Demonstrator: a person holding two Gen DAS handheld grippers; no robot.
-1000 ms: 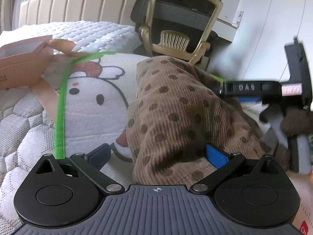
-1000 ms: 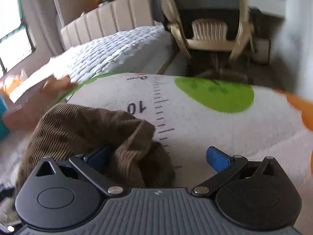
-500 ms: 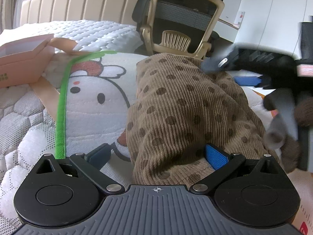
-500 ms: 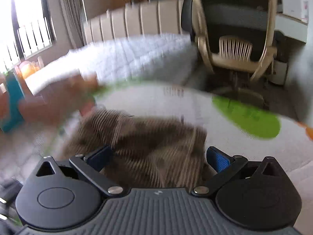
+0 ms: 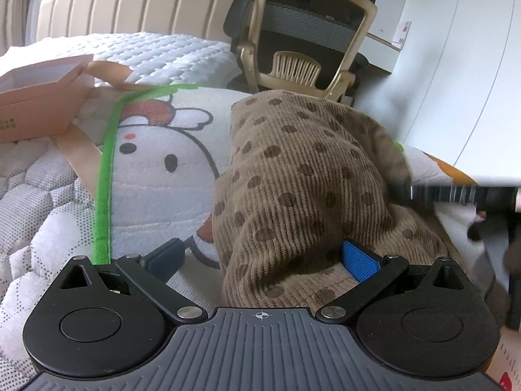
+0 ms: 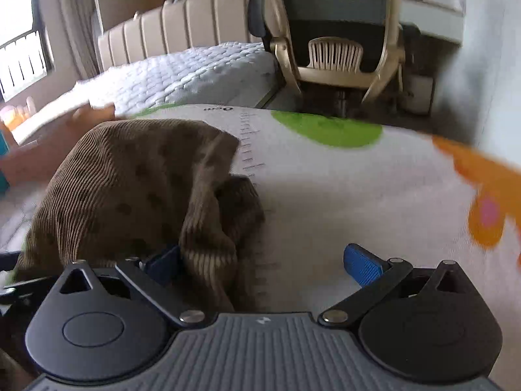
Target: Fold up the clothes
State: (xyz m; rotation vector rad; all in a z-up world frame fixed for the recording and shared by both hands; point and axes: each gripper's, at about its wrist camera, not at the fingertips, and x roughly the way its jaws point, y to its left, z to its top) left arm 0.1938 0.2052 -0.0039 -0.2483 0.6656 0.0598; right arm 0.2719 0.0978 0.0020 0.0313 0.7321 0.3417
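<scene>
A brown dotted corduroy garment [image 5: 309, 189] lies bunched on a white cartoon-print mat [image 5: 162, 176] on the bed. My left gripper [image 5: 260, 259] is open, with the garment's near edge lying between its fingers against the right blue pad [image 5: 359, 259]. The right gripper's black body shows blurred at the right of the left wrist view. In the right wrist view the garment [image 6: 136, 189] lies to the left on the mat [image 6: 342, 195]. My right gripper [image 6: 260, 260] is open, with a fold of cloth draped by its left finger [image 6: 162, 260].
A pink cardboard box [image 5: 39, 104] sits at the left on the quilted mattress [image 5: 156, 52]. An office chair [image 5: 306, 32] stands beyond the bed's far edge, with a padded headboard [image 5: 130, 6] to the left. A white cabinet wall [image 5: 456, 65] is at right.
The right gripper swung up and across the garment, then came back down at its right side. The cloth's right part shifted and bunched. My left gripper stayed put.
</scene>
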